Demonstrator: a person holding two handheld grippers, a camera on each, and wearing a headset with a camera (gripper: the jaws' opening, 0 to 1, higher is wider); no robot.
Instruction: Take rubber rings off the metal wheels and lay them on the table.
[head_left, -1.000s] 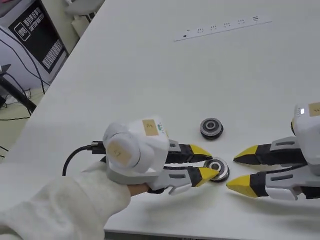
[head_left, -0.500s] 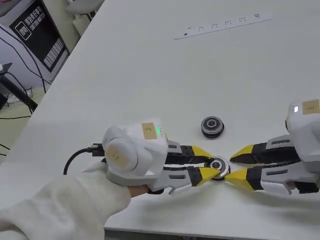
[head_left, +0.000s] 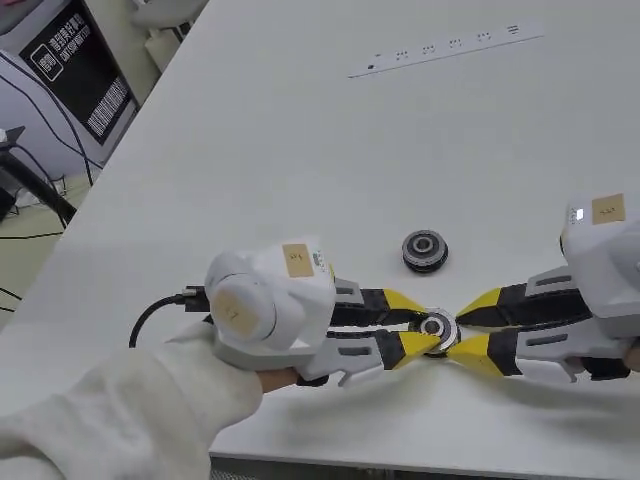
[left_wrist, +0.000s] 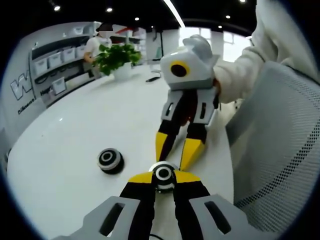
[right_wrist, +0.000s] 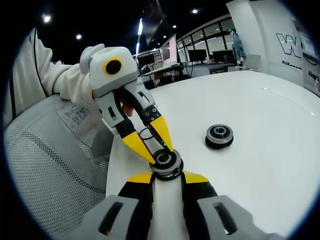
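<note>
While I follow the job remotely through the headset camera, both grippers meet nose to nose over one metal wheel (head_left: 437, 328) that lies flat near the front edge of the white table (head_left: 300, 150). My left gripper (head_left: 422, 325), held by a hand in a white fleece sleeve (head_left: 100, 420), has its jaws drawn narrow, and its yellow tips clamp the wheel from either side. The right gripper (head_left: 458, 328) comes in from the opposite side with its jaws also narrow. Its tips touch the wheel's rim, though I cannot tell whether they actually grip it. The wheel's black rubber ring (right_wrist: 166, 175) sits on the wheel, wrapped round the silver hub. A second wheel (head_left: 424, 250), also carrying its dark ring, lies flat on the table just beyond the pair of tools, apart from both. A white power strip (head_left: 447, 50) lies far back on the tabletop, and a black cable (head_left: 150, 310) trails from the rear of the left gripper. Off the table's left edge stands a dark signboard (head_left: 75, 70). In the left gripper view a potted plant (left_wrist: 117, 57) stands at the table's far end and a grey mesh chair (left_wrist: 280, 150) stands beside the table.
</note>
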